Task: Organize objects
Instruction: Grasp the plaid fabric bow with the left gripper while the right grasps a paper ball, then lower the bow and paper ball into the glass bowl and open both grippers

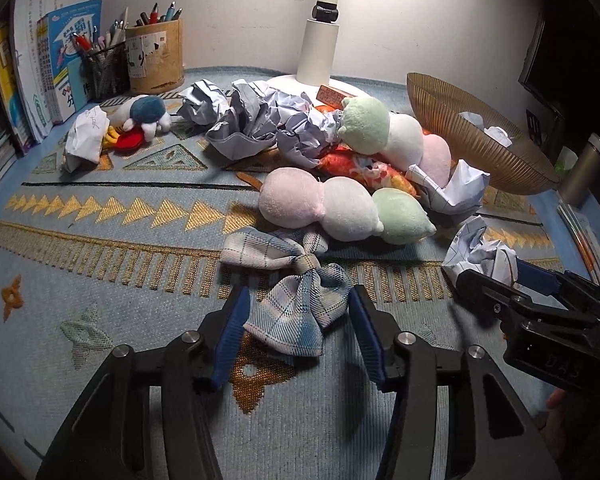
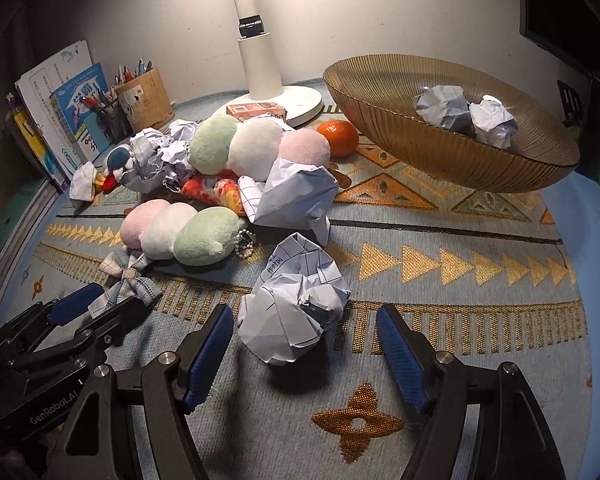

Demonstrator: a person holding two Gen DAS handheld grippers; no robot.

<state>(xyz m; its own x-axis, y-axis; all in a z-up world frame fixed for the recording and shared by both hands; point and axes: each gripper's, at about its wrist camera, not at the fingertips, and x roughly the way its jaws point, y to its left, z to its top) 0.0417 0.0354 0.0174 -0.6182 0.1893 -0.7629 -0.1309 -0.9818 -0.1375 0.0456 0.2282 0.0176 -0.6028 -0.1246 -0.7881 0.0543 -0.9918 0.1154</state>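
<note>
A crumpled paper ball lies on the tabletop between the right gripper's released jaws, untouched. The left gripper, jaws also spread, straddles a plaid bow. The step looks like pre-grasp: next, close on the paper and carry it to the bowl, which holds two balls.

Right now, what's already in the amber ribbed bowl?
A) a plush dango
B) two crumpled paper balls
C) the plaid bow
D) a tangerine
B: the right wrist view shows two crumpled paper balls lying inside the amber ribbed bowl; the tangerine sits on the mat outside it, and the plaid bow lies between the left gripper fingers.
</note>
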